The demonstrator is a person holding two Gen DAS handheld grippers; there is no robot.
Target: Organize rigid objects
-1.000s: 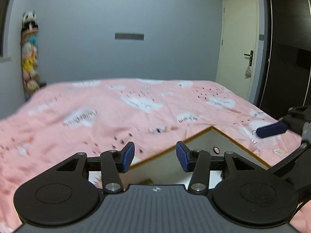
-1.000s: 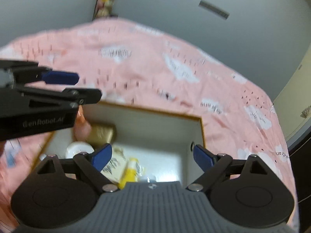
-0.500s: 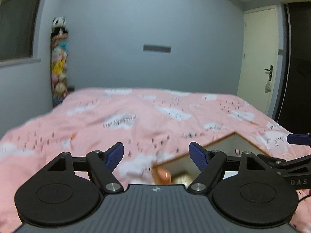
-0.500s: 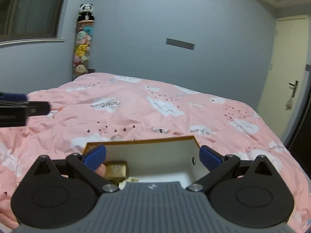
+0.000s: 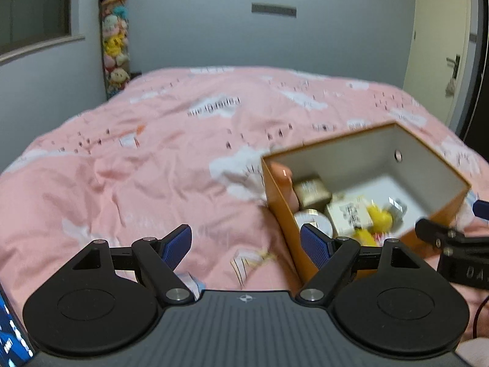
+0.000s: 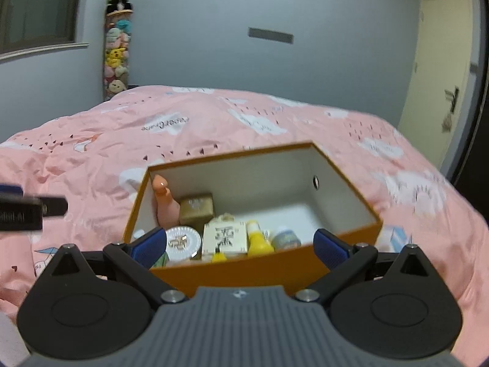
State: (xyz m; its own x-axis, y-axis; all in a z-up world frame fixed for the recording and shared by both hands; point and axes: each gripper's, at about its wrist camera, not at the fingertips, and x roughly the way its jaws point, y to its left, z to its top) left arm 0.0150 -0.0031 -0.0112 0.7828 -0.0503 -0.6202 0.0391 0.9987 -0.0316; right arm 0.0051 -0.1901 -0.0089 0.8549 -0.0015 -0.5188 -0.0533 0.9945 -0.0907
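Several items crowd the orange box [image 6: 336, 165] on a pink duvet [image 6: 91, 159].

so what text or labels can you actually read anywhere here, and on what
"PaperCrane", seen upside down, on a white cloud of the pink duvet.
Large dark characters on the cream packet in the orange box: too blurred to read.
White lettering on the left gripper body: partial, unreadable.
Gold box and round tin: markings only, illegible.

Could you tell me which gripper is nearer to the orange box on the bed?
Right. The right gripper faces the orange box head-on, its open jaws spanning the near wall. The left gripper sits off the box's left side, over the pink bedcover.
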